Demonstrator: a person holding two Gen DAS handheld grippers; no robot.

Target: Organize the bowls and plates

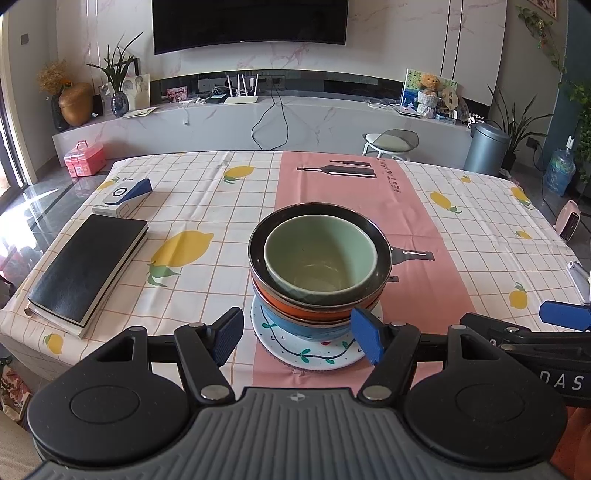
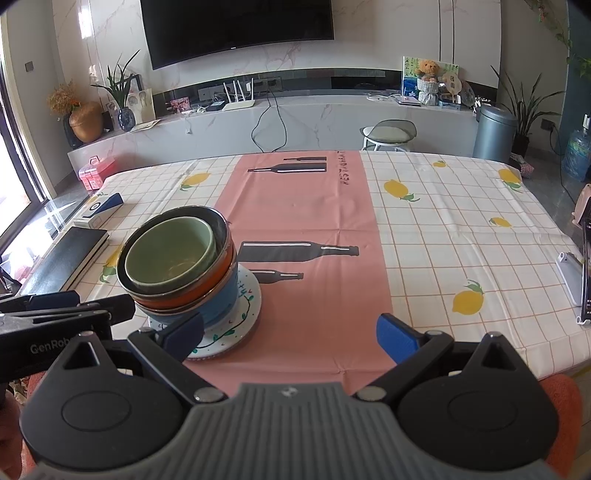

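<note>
Left wrist view: left gripper (image 1: pixel 297 341) spread wide, blue pads (image 1: pixel 227 338) either side of the bowl stack's base, gripping nothing; whether the right-hand pad touches the plate, cannot tell. Right wrist view: right gripper (image 2: pixel 291 338) likewise apart and empty, above the pink runner (image 2: pixel 314 302). Green bowl (image 1: pixel 320 256) nested in dark bowl (image 1: pixel 382 254), over orange bowl (image 1: pixel 295 312) and blue bowl (image 1: pixel 291 328), all on a white plate (image 1: pixel 314 356). Lemon-print tablecloth (image 1: pixel 207 206) beneath; black book (image 1: pixel 86 267) and small box (image 1: pixel 123 197) at left. Television (image 1: pixel 251 22) on the far wall.
</note>
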